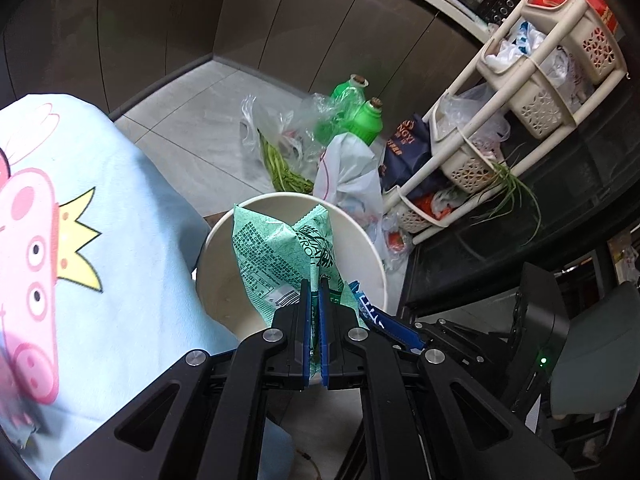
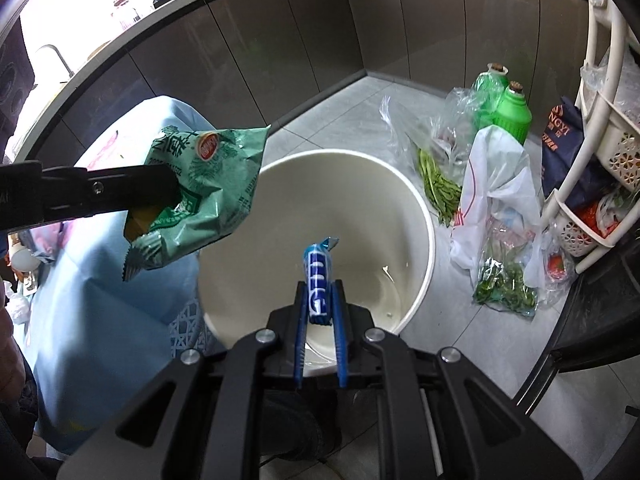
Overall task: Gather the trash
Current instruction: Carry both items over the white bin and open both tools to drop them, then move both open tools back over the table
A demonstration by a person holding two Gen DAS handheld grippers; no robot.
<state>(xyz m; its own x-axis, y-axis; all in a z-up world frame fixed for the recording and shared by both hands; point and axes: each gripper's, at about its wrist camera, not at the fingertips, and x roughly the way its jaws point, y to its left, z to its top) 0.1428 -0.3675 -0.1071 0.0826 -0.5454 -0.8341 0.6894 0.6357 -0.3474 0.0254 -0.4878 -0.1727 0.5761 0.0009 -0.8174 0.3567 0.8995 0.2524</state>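
Floor: two green bottles [image 2: 512, 110] beside a white plastic bag [image 2: 496, 184]; green beans [image 2: 438, 184] in clear bag. Cream basket rack [image 1: 532, 92] at right. Light-blue cartoon cloth [image 1: 100, 248] at left.

Left wrist view: looks down along its tongs, close above the round white plastic bucket [image 1: 372, 248].
Right wrist view: same bucket [image 2: 424, 216], close, just beyond its tongs.
Shared: bucket, tiled floor beyond.

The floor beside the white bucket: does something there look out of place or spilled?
Yes. Green beans lie half out of a clear plastic bag on the tiles, and a bag of leafy greens lies flat beside a crumpled white bag. Groceries on the bare floor look odd. The white bucket stands upright.
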